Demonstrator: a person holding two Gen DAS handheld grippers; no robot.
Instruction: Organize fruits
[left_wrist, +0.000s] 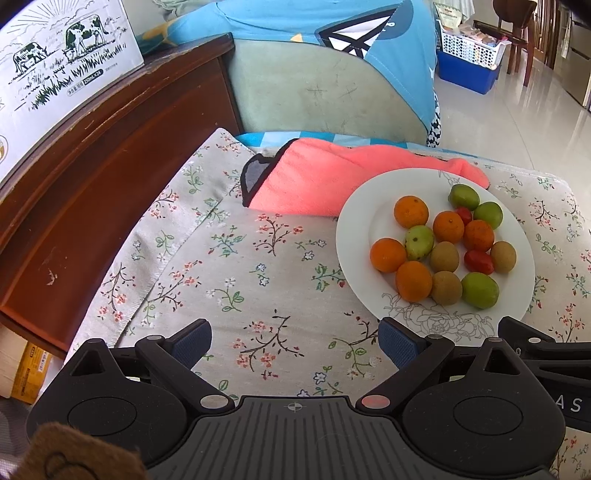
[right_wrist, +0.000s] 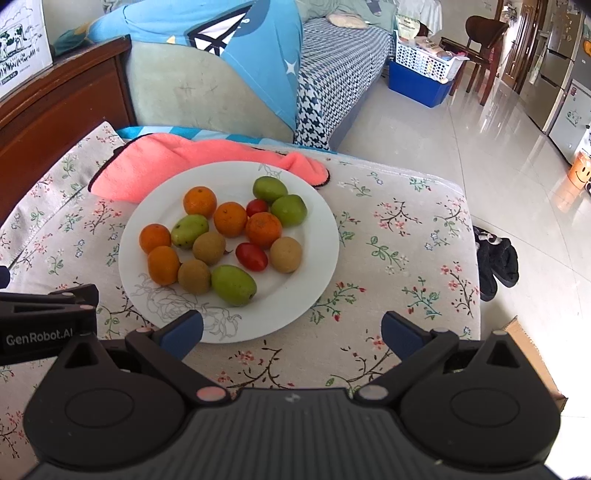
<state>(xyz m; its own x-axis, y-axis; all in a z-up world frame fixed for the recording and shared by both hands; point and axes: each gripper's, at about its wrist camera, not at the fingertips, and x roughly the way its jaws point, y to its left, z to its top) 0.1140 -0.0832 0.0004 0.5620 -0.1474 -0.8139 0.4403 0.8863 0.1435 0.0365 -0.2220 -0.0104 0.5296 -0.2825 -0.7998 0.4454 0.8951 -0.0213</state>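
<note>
both grippers hover low over floral cloth, jaws spread wide, nothing held. left gripper sits over bare cloth; white plate at its 2 o'clock. right gripper sits at plate's near rim. plate holds oranges, green fruits, brown fruits, red tomatoes. pink towel touches plate at 11 o'clock.

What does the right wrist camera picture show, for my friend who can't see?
A white plate of small orange, green, brown and red fruits sits on a flowery tablecloth. The open right claw hovers before it, holding nothing.
</note>
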